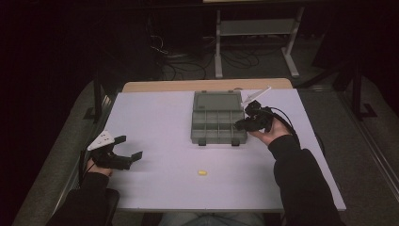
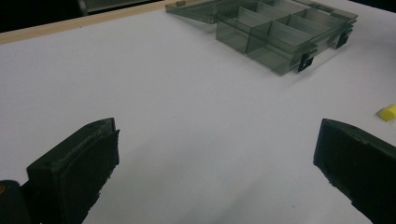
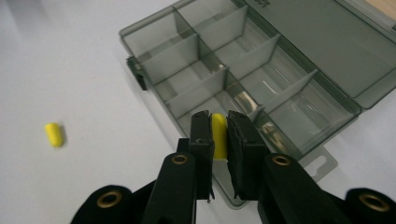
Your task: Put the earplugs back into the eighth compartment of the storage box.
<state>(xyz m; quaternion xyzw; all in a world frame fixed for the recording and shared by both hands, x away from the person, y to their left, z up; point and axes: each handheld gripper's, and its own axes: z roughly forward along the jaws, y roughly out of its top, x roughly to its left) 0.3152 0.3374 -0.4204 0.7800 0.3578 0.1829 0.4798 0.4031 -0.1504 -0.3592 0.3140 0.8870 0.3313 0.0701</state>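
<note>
The right gripper (image 3: 219, 135) pinches a small yellow piece (image 3: 219, 134) tight between its two black jaws. You can see the yellow peeking out at the top of the jaws in the right gripper view. It hangs over the near corner of the grey box (image 3: 261, 70), which lies open on the white table (image 1: 155, 122) with its lid flat behind it.

The job now looks like putting the piece into one of the little rooms in the box. To do that well, hold the piece right over the middle of one room, not over a thin wall. Go down slowly until the piece is low inside the room. Then let the jaws go apart just a bit, so it drops and does not bounce out. Lift straight up after, so the jaws do not bump the walls or push the box.

Farther away on the table lies another yellow piece (image 1: 202, 173), all alone, near the person's side. It is well apart from the box. It is likely the next one to fetch.

The left gripper (image 1: 128, 148) rests low at the left side of the table. Its jaws stand wide apart and hold nothing. It could hold the box steady if it slides.
</note>
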